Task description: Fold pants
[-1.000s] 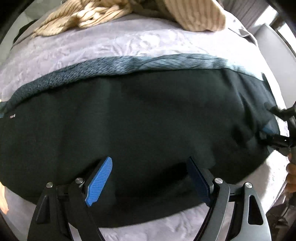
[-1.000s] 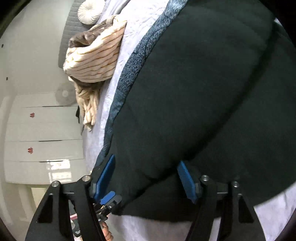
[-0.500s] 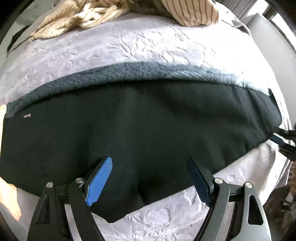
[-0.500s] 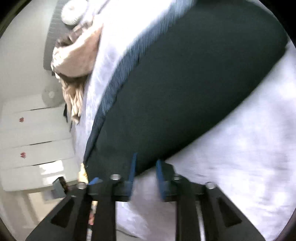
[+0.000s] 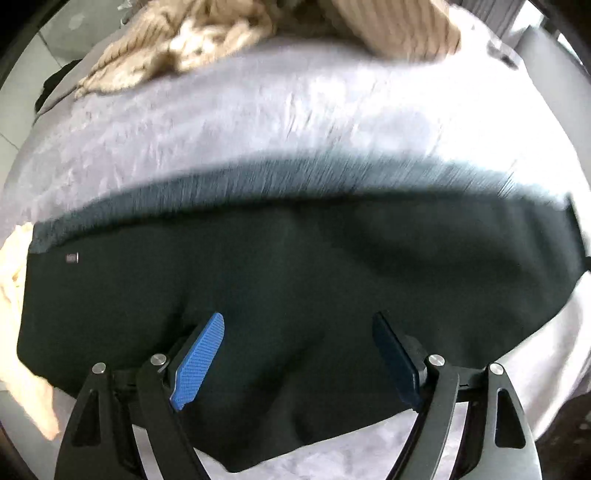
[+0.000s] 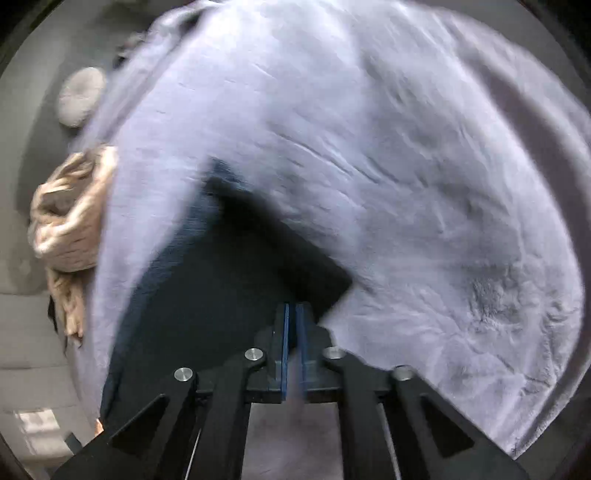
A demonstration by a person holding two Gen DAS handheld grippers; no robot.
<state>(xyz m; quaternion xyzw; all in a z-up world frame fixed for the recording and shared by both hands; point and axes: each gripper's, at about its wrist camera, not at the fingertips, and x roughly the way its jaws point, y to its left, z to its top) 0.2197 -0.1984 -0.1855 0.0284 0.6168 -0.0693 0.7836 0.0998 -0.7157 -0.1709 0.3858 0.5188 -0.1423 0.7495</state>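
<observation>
Lying flat across the pale lavender bed cover (image 5: 258, 122), the dark pants (image 5: 295, 266) are spreading as a long black band with a grey-blue strip along the far edge. Left tongs (image 5: 299, 350) are hovering over the near half of the pants, jaws standing wide, both blue pads (image 5: 199, 358) over black cloth and nothing pinched between them. A small tag (image 5: 72, 257) is showing near the pants' left end in the left view.

Right tongs (image 6: 293, 332) are sitting with jaws drawn narrow, the two blue pads nearly touching. The near corner of the pants (image 6: 240, 280) is lying right at their tips; whether cloth is pinched between the pads I cannot tell, the view being blurred. Bed cover is filling the space to the right of that corner.

A beige striped garment (image 5: 229, 33) is lying bunched on the bed beyond the pants, well apart from both tongs.
</observation>
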